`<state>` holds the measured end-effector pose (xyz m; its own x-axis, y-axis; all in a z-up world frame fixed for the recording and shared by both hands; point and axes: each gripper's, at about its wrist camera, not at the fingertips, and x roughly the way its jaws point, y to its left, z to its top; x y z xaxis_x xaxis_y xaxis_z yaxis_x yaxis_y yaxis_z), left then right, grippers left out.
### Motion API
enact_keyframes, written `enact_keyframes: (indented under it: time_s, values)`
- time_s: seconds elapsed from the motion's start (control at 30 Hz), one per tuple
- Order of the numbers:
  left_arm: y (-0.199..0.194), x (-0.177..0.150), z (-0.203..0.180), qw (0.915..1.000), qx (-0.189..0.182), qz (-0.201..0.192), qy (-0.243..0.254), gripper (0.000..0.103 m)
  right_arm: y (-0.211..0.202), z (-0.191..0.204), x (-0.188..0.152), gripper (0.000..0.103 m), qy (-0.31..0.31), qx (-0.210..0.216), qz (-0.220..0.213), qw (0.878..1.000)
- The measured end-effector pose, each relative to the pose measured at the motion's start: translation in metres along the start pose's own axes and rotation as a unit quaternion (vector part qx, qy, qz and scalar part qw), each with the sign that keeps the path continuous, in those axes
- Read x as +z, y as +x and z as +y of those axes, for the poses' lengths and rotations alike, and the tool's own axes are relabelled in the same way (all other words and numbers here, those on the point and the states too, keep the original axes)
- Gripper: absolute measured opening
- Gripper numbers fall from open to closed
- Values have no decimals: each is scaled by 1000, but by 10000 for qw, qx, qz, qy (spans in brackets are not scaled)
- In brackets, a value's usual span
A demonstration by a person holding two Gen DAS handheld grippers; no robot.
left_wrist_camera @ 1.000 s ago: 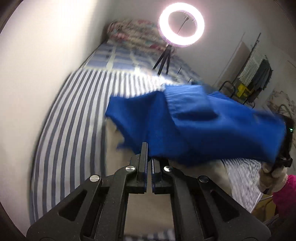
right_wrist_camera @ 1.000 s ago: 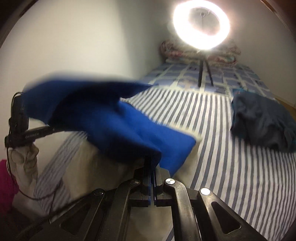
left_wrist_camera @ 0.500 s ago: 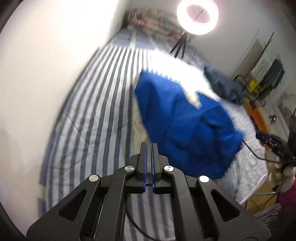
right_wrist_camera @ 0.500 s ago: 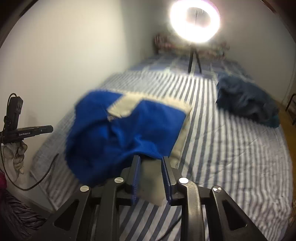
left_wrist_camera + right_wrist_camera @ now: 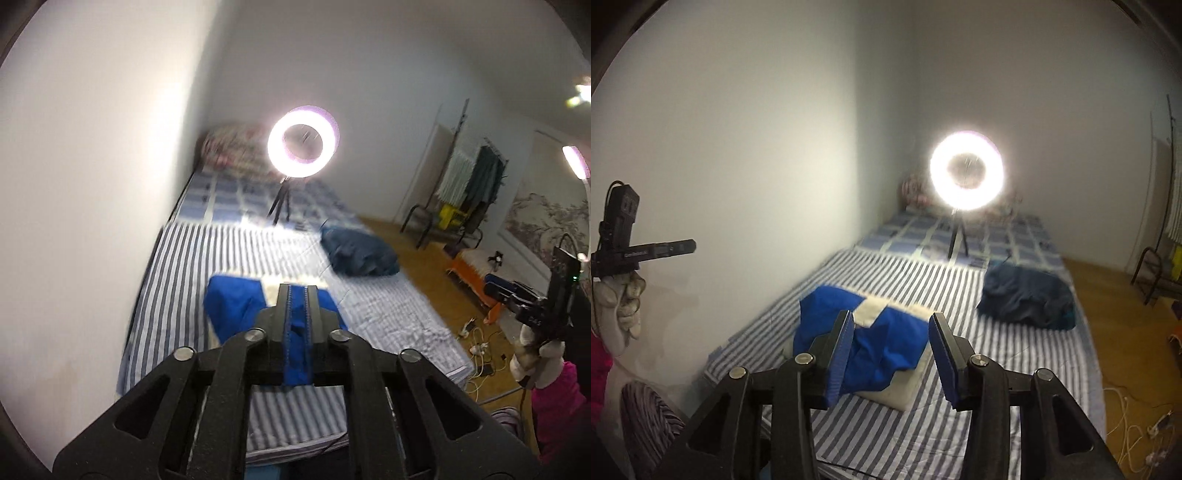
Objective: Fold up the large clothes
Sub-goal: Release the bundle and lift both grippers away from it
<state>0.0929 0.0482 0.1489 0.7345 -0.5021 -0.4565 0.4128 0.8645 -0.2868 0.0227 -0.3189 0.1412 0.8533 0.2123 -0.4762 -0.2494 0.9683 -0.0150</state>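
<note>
A bright blue garment with cream lining [image 5: 871, 332] lies crumpled on the striped bed [image 5: 923, 424], near its left front. It also shows in the left wrist view [image 5: 236, 310]. My right gripper [image 5: 892, 343] is open and empty, held above and in front of the garment. My left gripper [image 5: 297, 295] has its jaws a narrow gap apart with nothing between them, raised well above the bed. The left gripper also shows at the left of the right wrist view [image 5: 646, 249]; the right one shows at the right of the left wrist view [image 5: 532, 306].
A dark navy bundle of clothes [image 5: 1027, 299] lies on the bed's right side. A lit ring light on a tripod [image 5: 966, 173] stands farther back on the bed. A white wall [image 5: 738, 166] runs along the left; wooden floor with cables [image 5: 1126, 406] is right.
Both grippers let go of the blue garment, which dropped onto the bed. Both grippers then lifted and pulled back; the right opened wide, the left opened slightly.
</note>
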Motion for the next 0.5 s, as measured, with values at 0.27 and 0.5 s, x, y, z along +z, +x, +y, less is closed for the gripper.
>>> enact_keyframes:
  time_s: [0.27, 0.5]
  values:
    - [-10, 11, -14, 9998, -138, -116, -65, 57, -33, -19, 8, 60, 316, 143, -264, 9990]
    - [100, -31, 55, 9917, -116, 734, -1051, 58, 44, -39, -16, 66, 814, 574, 293, 9946]
